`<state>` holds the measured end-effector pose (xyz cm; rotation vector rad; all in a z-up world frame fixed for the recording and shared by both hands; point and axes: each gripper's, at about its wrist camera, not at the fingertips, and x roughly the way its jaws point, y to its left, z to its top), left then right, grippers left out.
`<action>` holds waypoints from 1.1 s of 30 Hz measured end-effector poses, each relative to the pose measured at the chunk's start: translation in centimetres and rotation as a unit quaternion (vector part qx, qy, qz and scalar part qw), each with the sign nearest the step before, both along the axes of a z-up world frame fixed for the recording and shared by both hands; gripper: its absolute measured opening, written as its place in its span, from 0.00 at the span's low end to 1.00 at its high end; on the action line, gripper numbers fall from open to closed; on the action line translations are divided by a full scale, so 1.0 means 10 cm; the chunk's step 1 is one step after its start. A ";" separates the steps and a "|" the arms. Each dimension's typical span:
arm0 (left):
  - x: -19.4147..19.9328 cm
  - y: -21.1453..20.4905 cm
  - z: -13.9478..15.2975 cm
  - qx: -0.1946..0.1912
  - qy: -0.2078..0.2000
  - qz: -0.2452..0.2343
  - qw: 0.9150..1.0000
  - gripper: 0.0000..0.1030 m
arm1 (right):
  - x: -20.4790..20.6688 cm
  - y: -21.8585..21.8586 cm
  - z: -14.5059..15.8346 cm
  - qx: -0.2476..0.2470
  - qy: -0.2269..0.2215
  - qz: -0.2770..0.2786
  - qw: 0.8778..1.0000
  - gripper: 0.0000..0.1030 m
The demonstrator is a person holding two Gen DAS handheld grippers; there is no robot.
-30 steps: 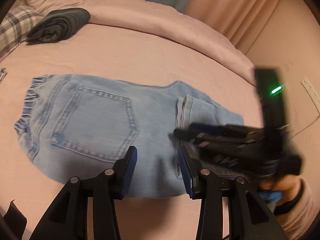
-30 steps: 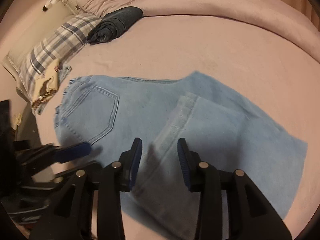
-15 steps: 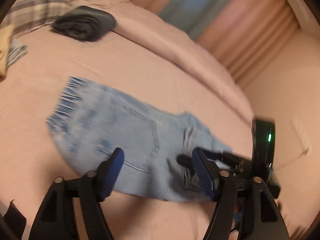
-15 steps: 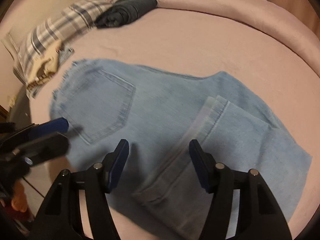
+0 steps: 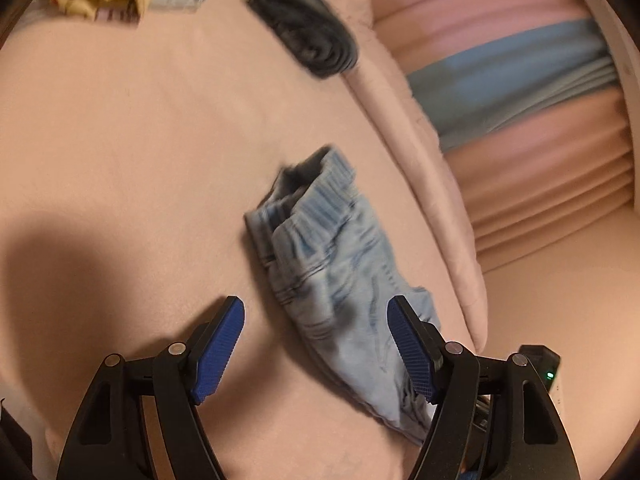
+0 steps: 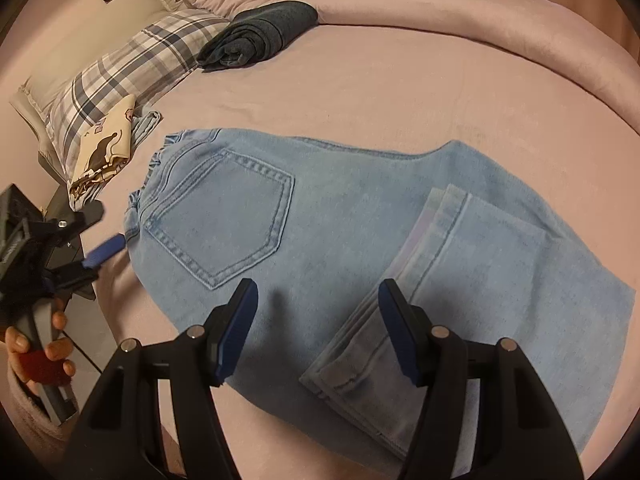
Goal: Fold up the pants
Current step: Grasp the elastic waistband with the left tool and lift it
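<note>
Both grippers, left (image 5: 316, 354) and right (image 6: 318, 330), hover with jaws released above the jeans (image 6: 340, 240); no legible writing.

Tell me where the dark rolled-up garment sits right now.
In the right wrist view the dark rolled-up garment lies upper left on the pink bed, beside the plaid pillow, beyond the light blue jeans.

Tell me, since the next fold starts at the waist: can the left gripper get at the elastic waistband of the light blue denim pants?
Probably yes. The left gripper is open with the waistband just ahead, and nothing lies between them.
</note>
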<state>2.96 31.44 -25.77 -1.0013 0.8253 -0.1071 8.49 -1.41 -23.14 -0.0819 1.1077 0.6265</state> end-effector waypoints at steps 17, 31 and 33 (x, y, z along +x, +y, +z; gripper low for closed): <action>0.45 -0.04 -0.10 0.019 0.015 -0.006 1.000 0.63 | -0.10 0.06 -0.02 -0.001 0.002 0.005 1.000 0.60; 0.24 -0.21 0.17 0.043 -0.042 -0.006 0.998 0.27 | -0.09 -0.11 -0.07 -0.017 -0.011 -0.019 1.000 0.50; 0.23 -0.36 0.38 0.080 -0.070 -0.022 0.994 0.27 | -0.06 -0.12 -0.10 -0.027 -0.008 -0.022 0.999 0.44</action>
